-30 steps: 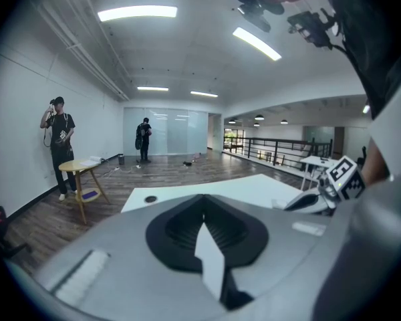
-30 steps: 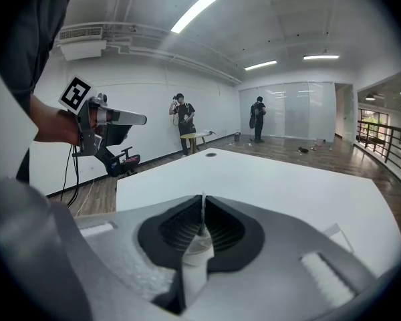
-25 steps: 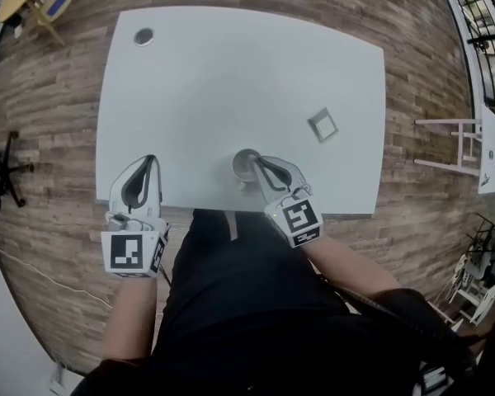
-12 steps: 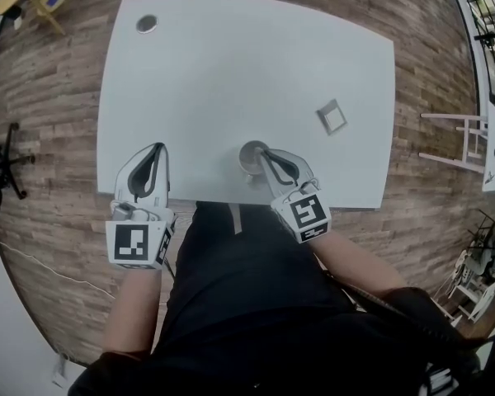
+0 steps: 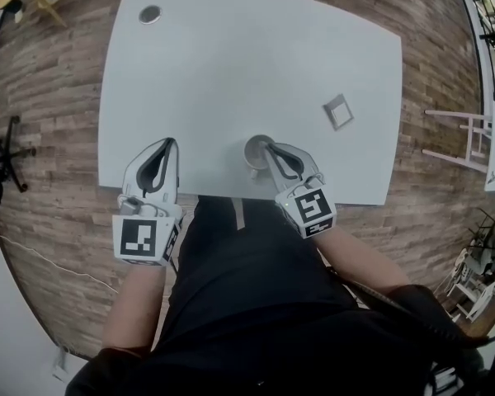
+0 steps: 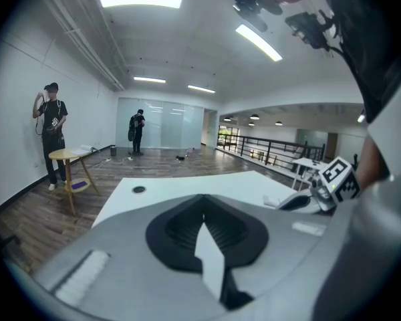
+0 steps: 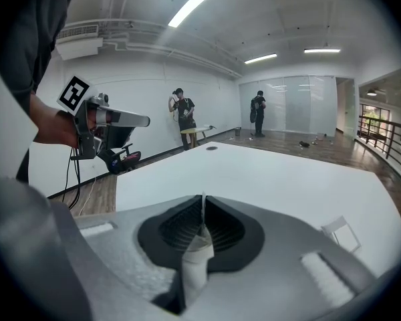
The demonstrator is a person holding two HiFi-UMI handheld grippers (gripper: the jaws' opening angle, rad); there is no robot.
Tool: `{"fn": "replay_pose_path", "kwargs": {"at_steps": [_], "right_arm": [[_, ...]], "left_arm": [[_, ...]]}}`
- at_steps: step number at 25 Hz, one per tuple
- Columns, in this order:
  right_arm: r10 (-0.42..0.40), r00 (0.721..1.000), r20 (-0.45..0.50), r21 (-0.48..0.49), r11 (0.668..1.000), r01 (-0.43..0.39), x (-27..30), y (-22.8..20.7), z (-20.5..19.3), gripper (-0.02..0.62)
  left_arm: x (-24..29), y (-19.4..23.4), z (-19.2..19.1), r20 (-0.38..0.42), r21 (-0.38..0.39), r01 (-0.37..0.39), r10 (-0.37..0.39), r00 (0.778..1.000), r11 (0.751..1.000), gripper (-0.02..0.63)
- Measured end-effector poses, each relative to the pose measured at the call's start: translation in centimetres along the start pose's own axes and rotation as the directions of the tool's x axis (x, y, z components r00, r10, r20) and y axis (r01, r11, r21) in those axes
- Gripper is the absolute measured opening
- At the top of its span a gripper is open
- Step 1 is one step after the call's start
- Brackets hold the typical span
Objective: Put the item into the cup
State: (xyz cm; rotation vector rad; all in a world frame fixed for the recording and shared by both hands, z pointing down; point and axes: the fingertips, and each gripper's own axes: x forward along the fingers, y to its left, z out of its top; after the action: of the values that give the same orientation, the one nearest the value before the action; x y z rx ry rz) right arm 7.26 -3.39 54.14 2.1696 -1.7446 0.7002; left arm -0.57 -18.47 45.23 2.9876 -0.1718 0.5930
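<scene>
On the white table (image 5: pixel 231 73), right gripper (image 5: pixel 269 148) jaws pinch the cup (image 5: pixel 252 152) rim; left gripper (image 5: pixel 169 143) jaws closed, empty.

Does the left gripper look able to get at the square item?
Probably not cleanly: the cup and right gripper sit almost between the left gripper and the square item across the table.

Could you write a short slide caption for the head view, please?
Right hand-held gripper pinches the cup by its rim near the table edge; the square item lies apart.
</scene>
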Motion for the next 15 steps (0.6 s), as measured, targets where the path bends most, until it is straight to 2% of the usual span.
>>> {"fn": "replay_pose_path", "kwargs": {"at_steps": [15], "right_arm": [[0.001,1.0,-0.016,0.006,1.0,-0.001,0.12,0.19,-0.59,0.018]], "left_arm": [[0.28,-0.43,-0.84,-0.015,-0.015,0.012,-0.012,1.0,1.0,0.0]]}}
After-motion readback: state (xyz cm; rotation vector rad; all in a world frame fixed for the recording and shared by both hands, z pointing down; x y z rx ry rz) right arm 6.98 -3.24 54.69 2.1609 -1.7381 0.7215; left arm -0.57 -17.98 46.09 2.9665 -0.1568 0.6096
